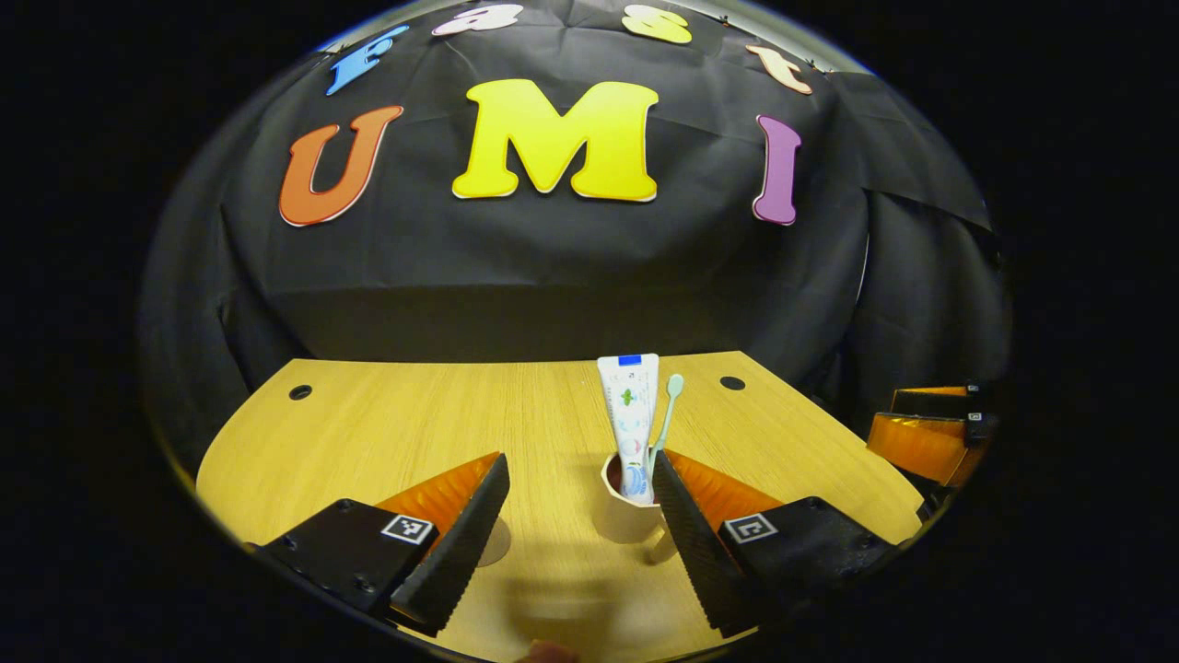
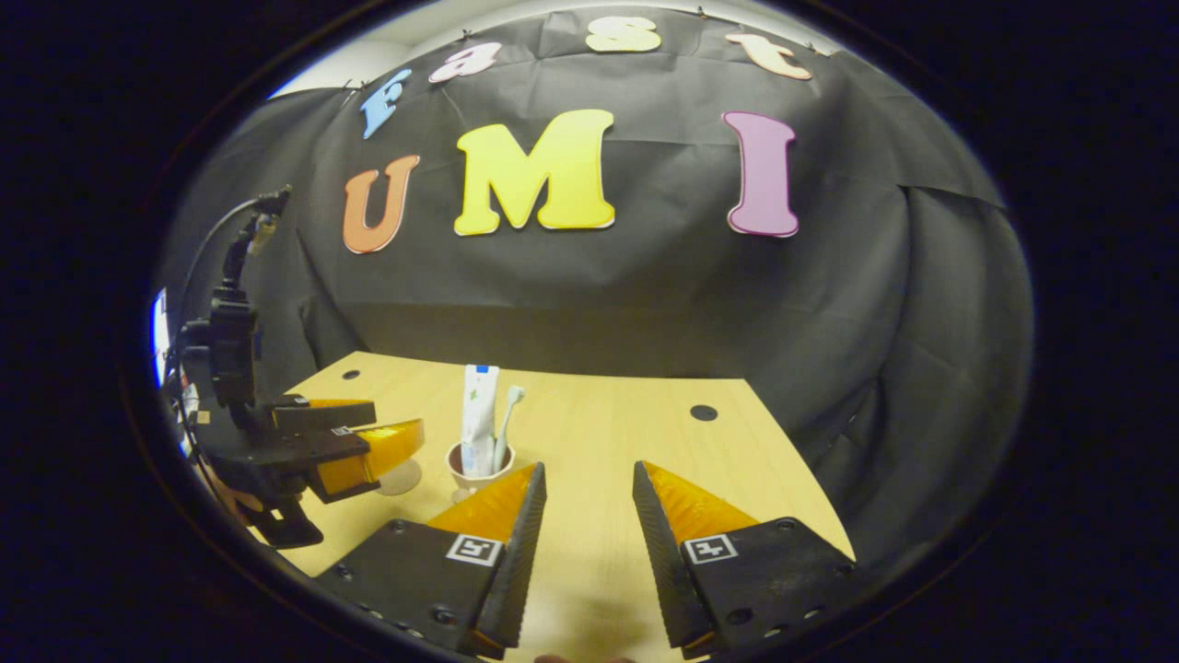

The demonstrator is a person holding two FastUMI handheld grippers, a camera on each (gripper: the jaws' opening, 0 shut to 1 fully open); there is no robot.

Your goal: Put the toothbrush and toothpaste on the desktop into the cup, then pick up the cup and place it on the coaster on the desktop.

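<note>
Both grippers are hanging spread and empty: left gripper (image 1: pixel 578 479) just before the small beige cup (image 1: pixel 626 516), which is standing on the wooden desktop (image 1: pixel 414 424) holding the white toothpaste tube (image 1: pixel 630 414) and pale-green toothbrush (image 1: pixel 667 414); right gripper (image 2: pixel 588 488) is nearby.

Small beige ceramic-looking cup (image 1: pixel 624 516) with side handle stands upright on the light wooden desktop (image 1: pixel 387 433). White squeeze tube of toothpaste (image 1: pixel 630 414) stands upright in the cup, flat crimped end up, blue mark at top. Pale green toothbrush (image 1: pixel 665 414) beside it in the cup, head up, leaning slightly right. Round translucent coaster (image 2: pixel 399 477) lies flat on the desktop just left of the cup, bare.
</note>
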